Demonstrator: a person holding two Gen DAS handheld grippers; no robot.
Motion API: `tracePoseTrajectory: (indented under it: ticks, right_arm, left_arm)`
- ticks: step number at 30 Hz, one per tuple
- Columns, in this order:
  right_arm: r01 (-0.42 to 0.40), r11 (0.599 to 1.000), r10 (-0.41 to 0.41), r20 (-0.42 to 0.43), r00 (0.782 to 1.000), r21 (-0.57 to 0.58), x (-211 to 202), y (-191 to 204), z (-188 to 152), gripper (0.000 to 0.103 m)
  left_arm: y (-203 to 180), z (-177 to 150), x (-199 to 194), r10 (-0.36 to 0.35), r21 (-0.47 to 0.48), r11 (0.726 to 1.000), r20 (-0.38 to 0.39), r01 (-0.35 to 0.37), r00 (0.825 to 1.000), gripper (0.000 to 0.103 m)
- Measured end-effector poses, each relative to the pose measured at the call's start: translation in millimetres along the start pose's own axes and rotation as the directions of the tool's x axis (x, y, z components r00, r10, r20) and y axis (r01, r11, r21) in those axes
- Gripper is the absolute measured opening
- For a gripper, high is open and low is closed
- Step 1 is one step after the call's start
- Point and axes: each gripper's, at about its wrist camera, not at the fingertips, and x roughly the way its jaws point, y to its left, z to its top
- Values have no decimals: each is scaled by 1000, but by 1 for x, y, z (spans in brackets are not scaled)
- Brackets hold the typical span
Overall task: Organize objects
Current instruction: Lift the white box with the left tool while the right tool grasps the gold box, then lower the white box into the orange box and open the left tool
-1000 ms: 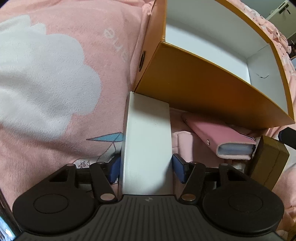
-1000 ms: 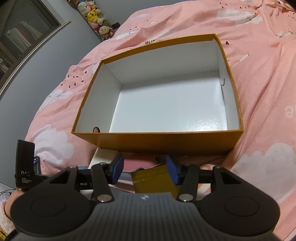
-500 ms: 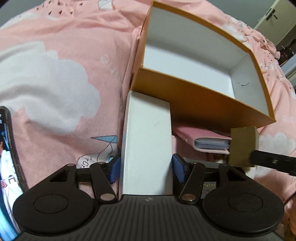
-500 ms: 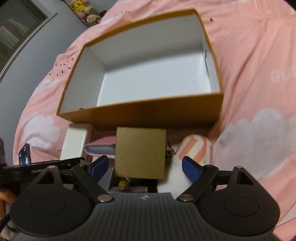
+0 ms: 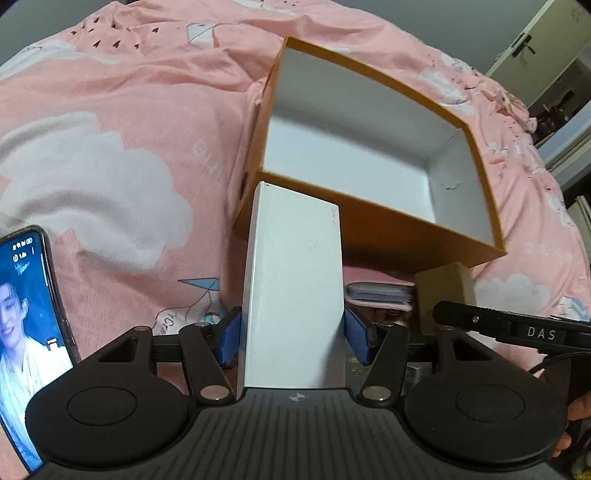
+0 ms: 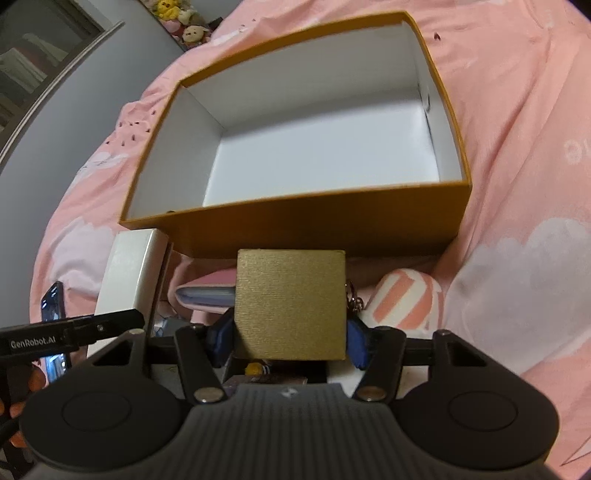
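A large orange box (image 5: pixel 384 229) with a white inside lies open and empty on the pink bed; it also shows in the right wrist view (image 6: pixel 332 229). My left gripper (image 5: pixel 293 336) is shut on a tall white box (image 5: pixel 293 280), held just in front of the orange box's near wall. My right gripper (image 6: pixel 288 338) is shut on a gold cube box (image 6: pixel 291 302), held before the same wall. The white box (image 6: pixel 129 273) shows to the left in the right wrist view, the gold box (image 5: pixel 441 291) to the right in the left wrist view.
A pink card wallet (image 6: pixel 205 293) lies between the two held boxes by the orange box's near wall. A pink-striped soft item (image 6: pixel 402 299) with a keyring lies to the right. A lit phone (image 5: pixel 26 332) stands at the left. Plush toys (image 6: pixel 181 18) sit far back.
Both grippers have lifted their boxes higher, so more of the orange box's inside shows. The right gripper's fingers have closed onto the gold box. The phone has come into the left view.
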Motion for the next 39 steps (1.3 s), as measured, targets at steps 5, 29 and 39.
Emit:
tracePoseTrajectory:
  ticks: [5, 29, 39]
  right_arm:
    - [-46, 999, 46, 33, 998, -22, -17, 5, 6, 60]
    - [-43, 997, 55, 199, 978, -68, -26, 0, 124, 60]
    - [-49, 999, 49, 55, 997, -11, 47, -23, 139, 60]
  left_arm:
    - [-8, 6, -12, -37, 17, 999, 19, 37, 999, 67]
    - [-71, 140, 86, -13, 150, 989, 38, 7, 999, 67]
    - [-67, 129, 141, 114, 178, 979, -80, -99, 990, 67]
